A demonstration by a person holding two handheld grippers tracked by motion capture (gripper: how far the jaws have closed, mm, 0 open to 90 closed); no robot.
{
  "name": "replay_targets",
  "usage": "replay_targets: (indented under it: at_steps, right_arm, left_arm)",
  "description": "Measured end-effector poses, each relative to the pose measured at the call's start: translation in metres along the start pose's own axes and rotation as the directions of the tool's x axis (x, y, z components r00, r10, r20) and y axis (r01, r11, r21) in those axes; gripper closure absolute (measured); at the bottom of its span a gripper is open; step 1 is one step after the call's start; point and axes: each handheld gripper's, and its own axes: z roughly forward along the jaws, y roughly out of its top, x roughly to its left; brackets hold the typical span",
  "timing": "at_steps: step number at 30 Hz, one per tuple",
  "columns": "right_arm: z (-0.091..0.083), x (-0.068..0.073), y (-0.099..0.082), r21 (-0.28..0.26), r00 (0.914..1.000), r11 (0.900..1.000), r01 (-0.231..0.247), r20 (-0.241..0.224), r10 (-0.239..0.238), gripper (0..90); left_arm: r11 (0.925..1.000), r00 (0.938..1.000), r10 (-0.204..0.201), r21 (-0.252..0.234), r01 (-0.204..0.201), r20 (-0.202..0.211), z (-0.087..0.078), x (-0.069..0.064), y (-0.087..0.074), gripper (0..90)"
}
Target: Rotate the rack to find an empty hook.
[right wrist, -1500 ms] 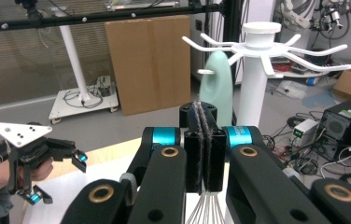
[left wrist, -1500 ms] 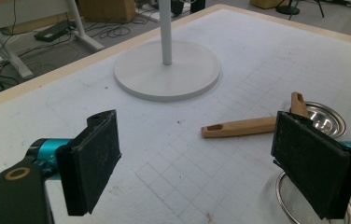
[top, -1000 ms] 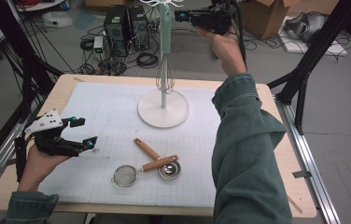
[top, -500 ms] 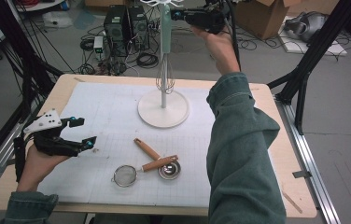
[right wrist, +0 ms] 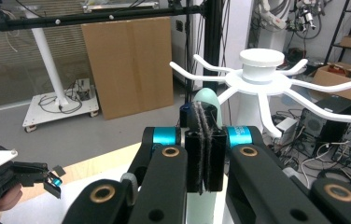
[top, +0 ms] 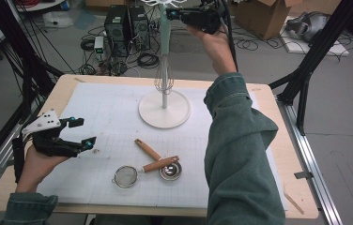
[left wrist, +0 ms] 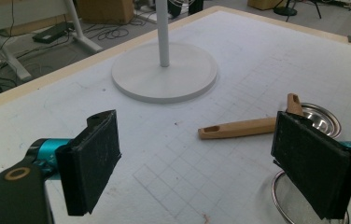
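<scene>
Right gripper (top: 173,15) is being held high beside the white rack's (right wrist: 260,79) top, jaws closing on the mint-green handle of a whisk (top: 164,70) hanging over the round base (top: 164,112). Left gripper (top: 81,133) is resting wide apart, holding nothing, near a strainer (top: 126,176) and measuring cup (top: 170,170) lying on the mat (top: 113,117).

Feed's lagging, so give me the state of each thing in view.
Whisk with mint-green handle: hanging upright beside the white rack pole.
White rack: standing upright.
Wooden-handled strainer: lying flat.
Wooden-handled steel cup: lying flat.
Left gripper: open, empty.
Right gripper: shut on the whisk.
</scene>
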Motion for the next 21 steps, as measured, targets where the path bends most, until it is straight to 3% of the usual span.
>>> replay_targets:
  at_steps: [21]
  right_arm:
    - [0.01, 0.012, 0.002, 0.007, 0.9989, 0.9993, 0.036, 0.029, -0.036, 89.9]
  left_arm:
    - [1.0, 1.0, -0.001, 0.0, 0.001, 0.006, 0.0, 0.0, 0.0, 15.8]
